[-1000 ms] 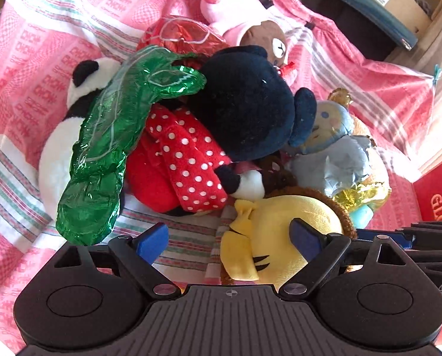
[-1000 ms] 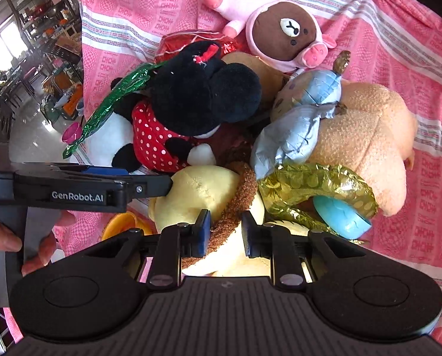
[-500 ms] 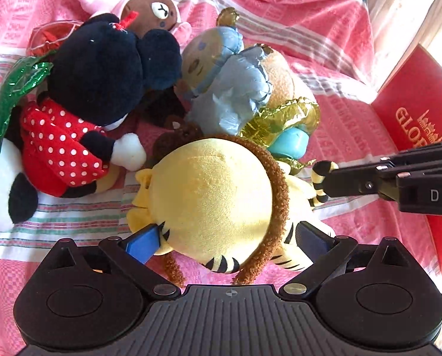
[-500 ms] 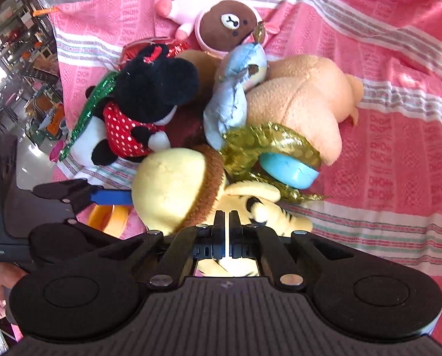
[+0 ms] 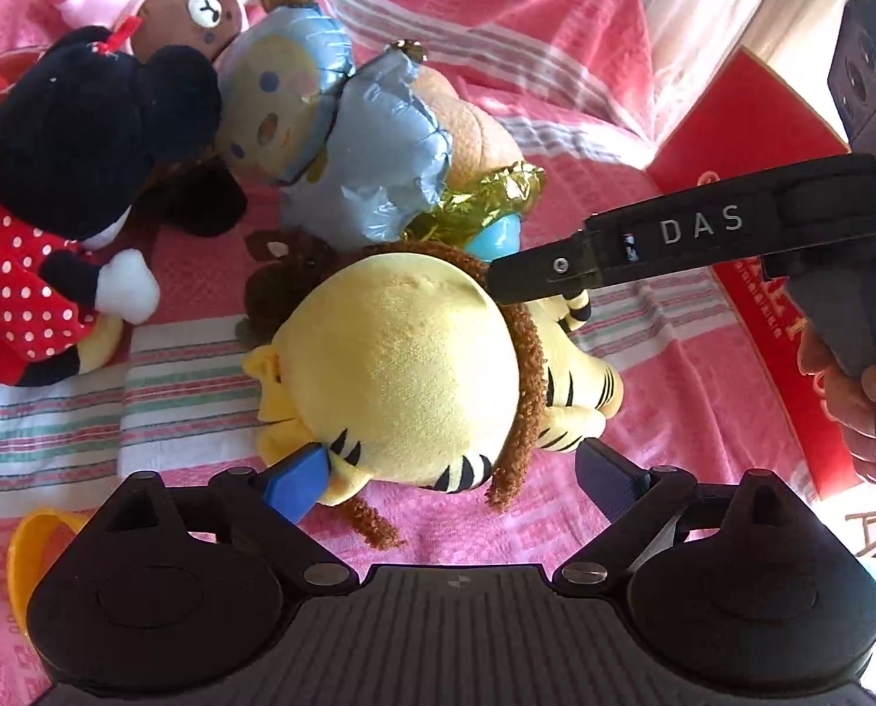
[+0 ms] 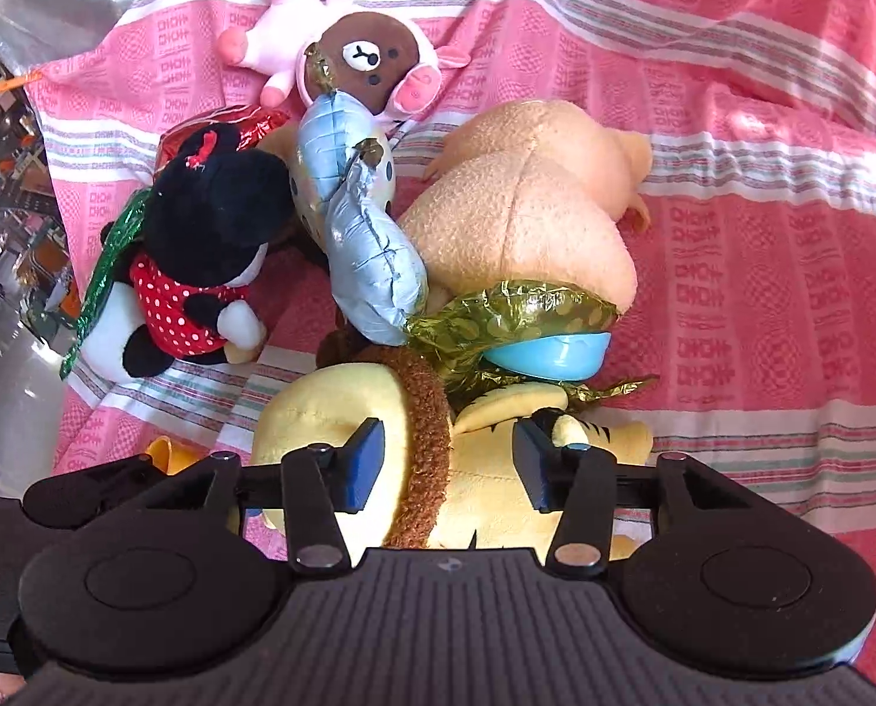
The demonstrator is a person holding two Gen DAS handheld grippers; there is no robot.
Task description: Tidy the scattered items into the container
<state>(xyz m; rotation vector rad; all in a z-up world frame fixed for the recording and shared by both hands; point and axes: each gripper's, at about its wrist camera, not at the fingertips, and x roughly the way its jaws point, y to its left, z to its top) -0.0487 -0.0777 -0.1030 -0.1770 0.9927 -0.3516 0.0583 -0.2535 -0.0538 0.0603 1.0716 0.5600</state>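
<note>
1. Lion plush (image 5: 396,365), yellow with a brown mane, lay at the centre of the left wrist view on the pink striped cloth (image 5: 561,59).
2. Beige plush (image 6: 526,212) lay in the upper middle of the right wrist view, touching the blue foil balloon (image 6: 367,247).
3. Black mouse plush (image 5: 79,135) in a red dotted dress lay at the left of the frame.
4. Brown bear plush (image 6: 367,59) lay at the top.
5. Left gripper (image 5: 455,465) straddled the lion's head, its jaws closing, one blue pad touching the face, the other apart; not clenched.
6. Right gripper (image 6: 446,459) sat over the lion's mane and body, jaws opening, pads not pressing; released.
7. Yellow cup (image 5: 32,541) showed at the lower left.
</note>
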